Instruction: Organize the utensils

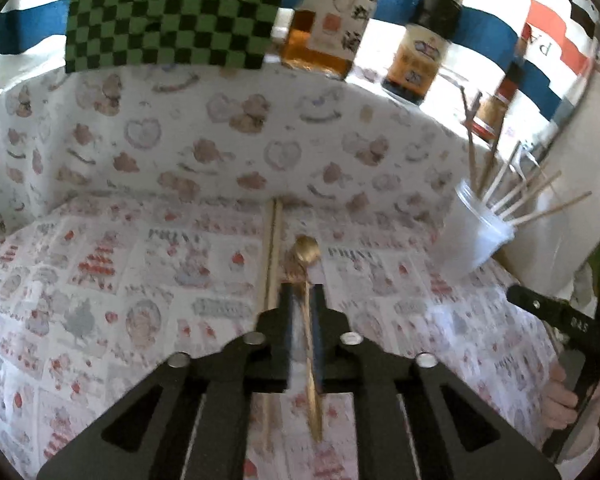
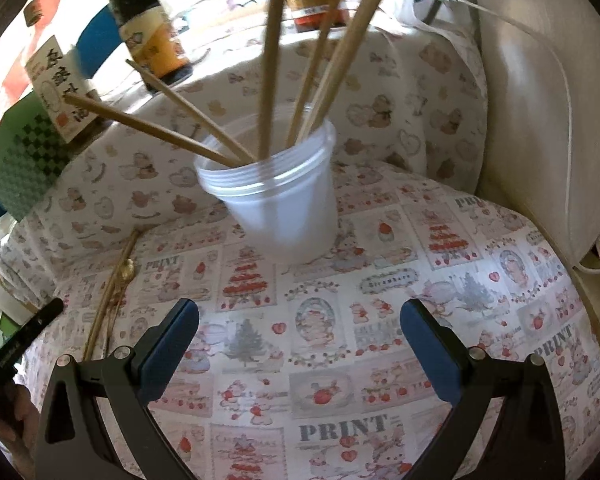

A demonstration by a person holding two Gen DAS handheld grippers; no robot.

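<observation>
Printed cloth with strawberries and bears covers the counter (image 2: 340, 360), and sauce bottles (image 1: 424, 40) stand along its back edge beside a green checkered box (image 1: 172, 12). Left claw (image 1: 304, 300) is clenched on the handle of a gold spoon (image 1: 307, 256), whose bowl pokes out ahead of the fingertips; a pair of wooden chopsticks (image 1: 274, 248) lies on the cloth just beside it. Right claw (image 2: 300, 344) is released, nothing between its blue pads (image 2: 168, 348), facing a translucent plastic cup (image 2: 284, 200) holding several chopsticks (image 2: 272, 60).
</observation>
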